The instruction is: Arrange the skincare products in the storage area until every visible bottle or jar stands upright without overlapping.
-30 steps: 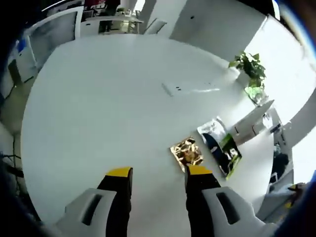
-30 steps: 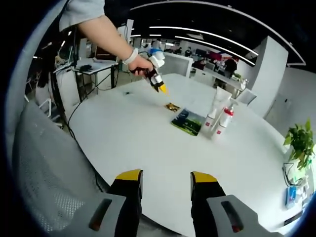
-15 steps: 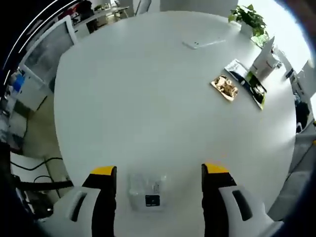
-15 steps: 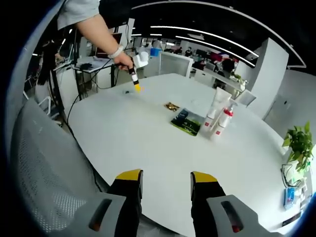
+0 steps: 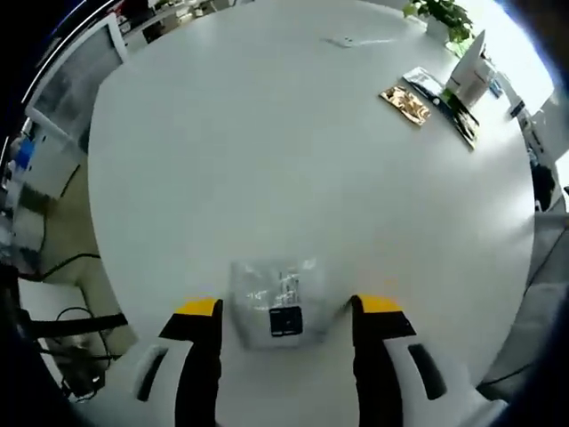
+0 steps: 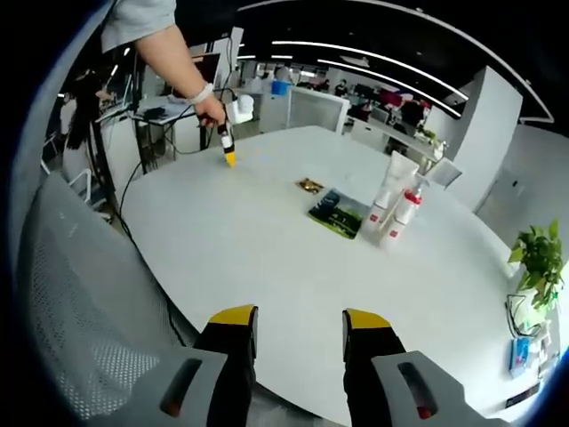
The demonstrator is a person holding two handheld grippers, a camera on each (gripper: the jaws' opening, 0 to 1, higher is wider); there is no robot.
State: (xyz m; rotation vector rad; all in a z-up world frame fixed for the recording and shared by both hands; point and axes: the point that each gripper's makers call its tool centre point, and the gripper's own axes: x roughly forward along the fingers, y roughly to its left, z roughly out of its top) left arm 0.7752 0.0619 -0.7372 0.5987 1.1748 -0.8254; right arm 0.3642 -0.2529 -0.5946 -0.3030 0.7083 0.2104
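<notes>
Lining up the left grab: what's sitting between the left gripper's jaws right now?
In the left gripper view, a clear plastic packet lies on the white table between the open left gripper jaws.

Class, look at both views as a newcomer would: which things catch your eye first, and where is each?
In the left gripper view, a clear packet lies flat on the white round table between the open jaws of the left hand-held gripper. In the right gripper view, a white tube and a red-capped bottle stand upright beside a green sachet.
</notes>
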